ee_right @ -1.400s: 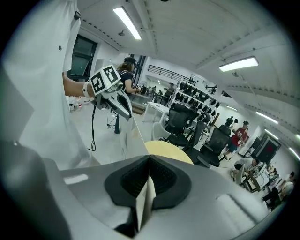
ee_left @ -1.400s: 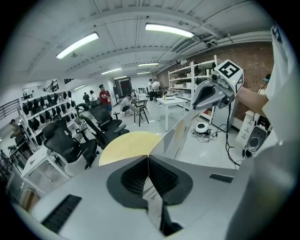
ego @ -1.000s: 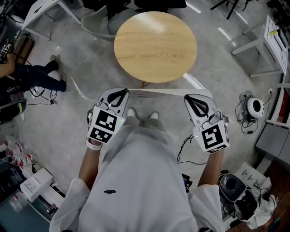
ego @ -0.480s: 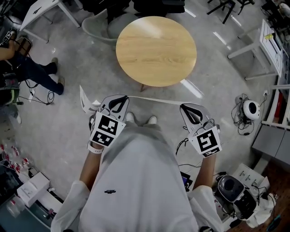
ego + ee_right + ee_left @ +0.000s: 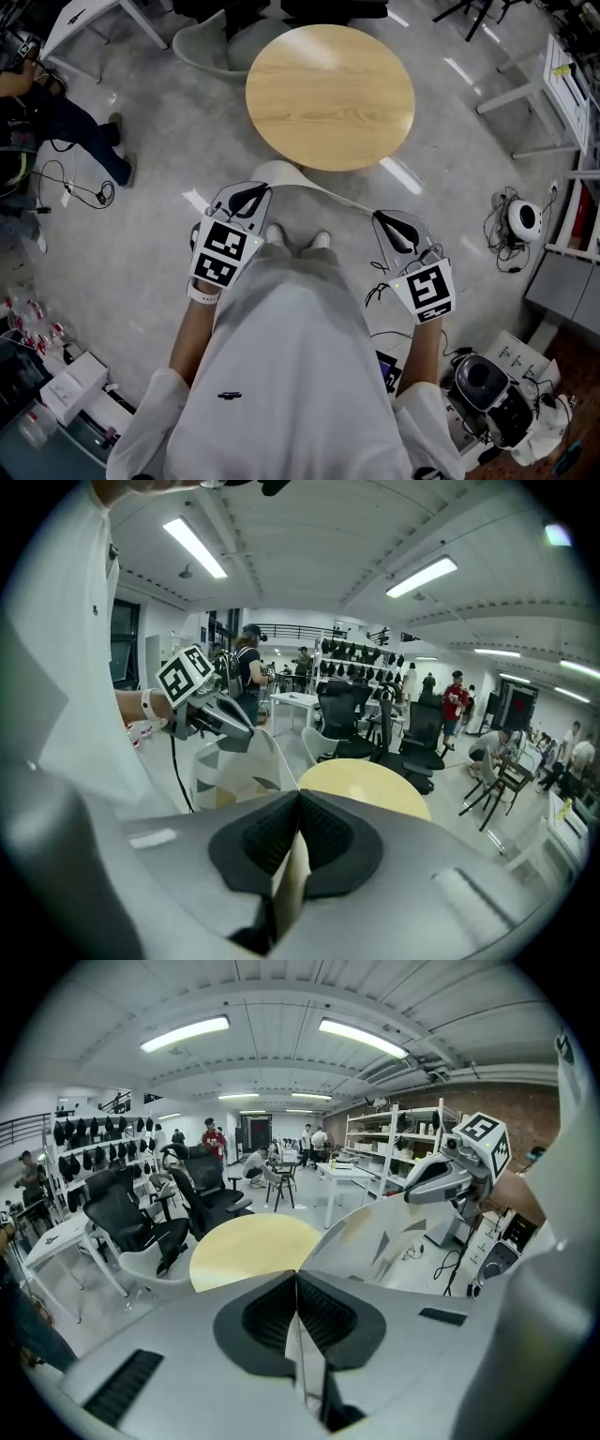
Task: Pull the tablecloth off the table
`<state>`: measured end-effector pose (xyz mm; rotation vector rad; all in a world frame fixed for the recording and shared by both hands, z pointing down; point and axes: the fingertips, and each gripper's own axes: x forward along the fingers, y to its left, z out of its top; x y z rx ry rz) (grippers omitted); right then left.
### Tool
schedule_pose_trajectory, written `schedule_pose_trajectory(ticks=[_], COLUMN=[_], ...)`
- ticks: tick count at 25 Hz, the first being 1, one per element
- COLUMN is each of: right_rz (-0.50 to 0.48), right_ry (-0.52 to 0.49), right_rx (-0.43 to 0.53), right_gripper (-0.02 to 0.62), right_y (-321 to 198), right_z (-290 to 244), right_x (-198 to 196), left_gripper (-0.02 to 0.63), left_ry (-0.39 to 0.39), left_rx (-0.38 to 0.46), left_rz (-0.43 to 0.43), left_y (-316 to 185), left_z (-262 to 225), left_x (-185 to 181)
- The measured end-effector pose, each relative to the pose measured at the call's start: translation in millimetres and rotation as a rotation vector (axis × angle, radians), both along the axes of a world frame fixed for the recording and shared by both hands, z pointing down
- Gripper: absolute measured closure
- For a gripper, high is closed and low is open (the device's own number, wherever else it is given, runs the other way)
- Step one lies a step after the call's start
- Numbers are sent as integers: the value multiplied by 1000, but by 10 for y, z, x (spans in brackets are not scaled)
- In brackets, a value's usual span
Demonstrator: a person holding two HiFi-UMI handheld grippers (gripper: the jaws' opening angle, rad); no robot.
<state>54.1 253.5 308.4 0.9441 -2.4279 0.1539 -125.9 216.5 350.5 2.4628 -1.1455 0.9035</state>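
1. Left gripper (image 5: 296, 1283): jaws pressed together on an edge of the tablecloth (image 5: 314, 187). A pale strip of cloth sits in the seam between the pads.
2. Right gripper (image 5: 298, 808): jaws clamped in the same way, with a cream cloth edge pinched between the pads and trailing below them.
3. The tablecloth is held in the air between the two grippers, clear of the round wooden table (image 5: 328, 94), whose top is bare.
4. Head view: the cloth is seen edge-on, as a thin white line that bulges near the left gripper. The wearer's torso (image 5: 291, 375) covers everything below it, so how far the cloth hangs is not visible.
5. Gripper views: the cloth's face is white with grey and yellowish triangles. The gripper bodies cut off its lower edge in both views.
6. Contact between cloth and floor: cannot tell.
7. Periphery: a second person (image 5: 56, 108) is cropped by the left frame edge. A grey chair (image 5: 202, 47) beyond the table is partly out of frame.
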Motion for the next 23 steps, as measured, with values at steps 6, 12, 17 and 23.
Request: schedule_pose_trajectory(ticks=[6, 12, 17, 23], right_rz=[56, 83, 90, 99], right_ry=[6, 11, 19, 2], right_rx=[2, 25, 29, 13], right_gripper=[584, 584, 584, 584], right_y=[-13, -34, -33, -57], right_z=[-90, -225, -265, -225], right_x=[86, 168, 198, 236], left_gripper=[598, 600, 600, 600], left_ry=[33, 52, 60, 51], left_rx=[-23, -33, -37, -34], left_rz=[33, 65, 81, 80], left_y=[50, 41, 42, 12], left_z=[96, 123, 101, 56], left_x=[103, 188, 219, 227])
